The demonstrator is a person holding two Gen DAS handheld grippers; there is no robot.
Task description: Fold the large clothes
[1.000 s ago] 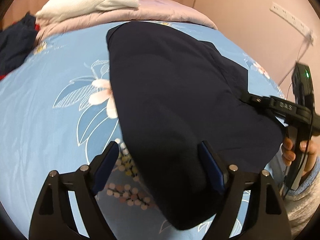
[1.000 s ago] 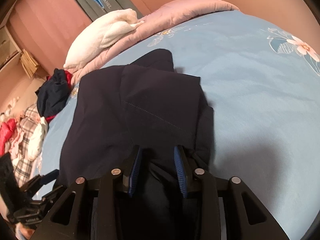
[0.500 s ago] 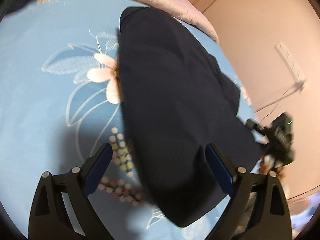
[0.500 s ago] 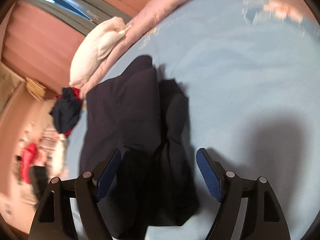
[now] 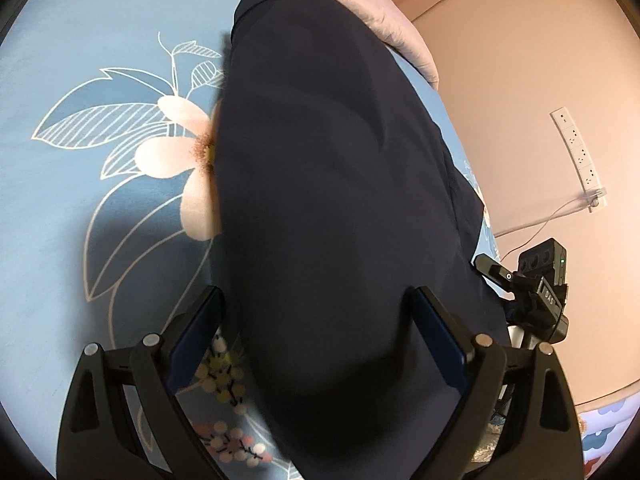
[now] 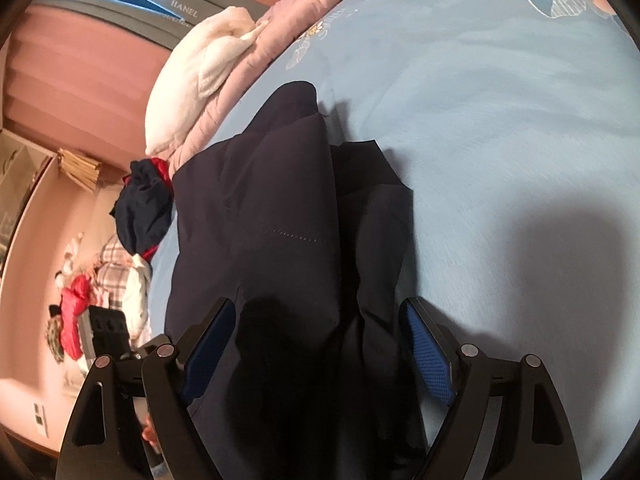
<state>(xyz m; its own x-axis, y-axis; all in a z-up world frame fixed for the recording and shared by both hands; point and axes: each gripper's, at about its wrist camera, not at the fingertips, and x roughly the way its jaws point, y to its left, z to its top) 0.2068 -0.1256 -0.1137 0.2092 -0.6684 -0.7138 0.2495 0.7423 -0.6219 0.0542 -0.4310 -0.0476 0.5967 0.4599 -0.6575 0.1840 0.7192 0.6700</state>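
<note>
Navy fabric: the dark garment [image 5: 320,200] lay flat on the blue floral bedsheet [image 5: 80,200], folded into a long narrow strip running from the near edge of the bed toward the pink quilt [image 5: 384,20] at the far edge. Its type couldn't be told. In the right wrist view the garment [image 6: 280,220] showed one folded panel lying over another, with a short line of stitching across the top layer and a narrower layer sticking out on its right side.

Left gripper [image 5: 316,340]: jaws wide apart, released, blue pads either side of the garment's near end with cloth between them but not pinched. Right gripper [image 6: 316,344]: jaws opening, spread wide over the near end of the garment, pads clear of the fabric, nothing grasped. It cast a shadow on the cloth and on the sheet to the right.

The right gripper also showed at the right edge of the left wrist view [image 5: 536,292], just off the bed's side, green light on.

White pillow [image 6: 192,80] sat on the quilt at the far edge. A dark blue and red clothes heap [image 6: 144,208] lay at the left edge of the bed, beside the garment. A white power strip [image 5: 580,156] was on the wall.
</note>
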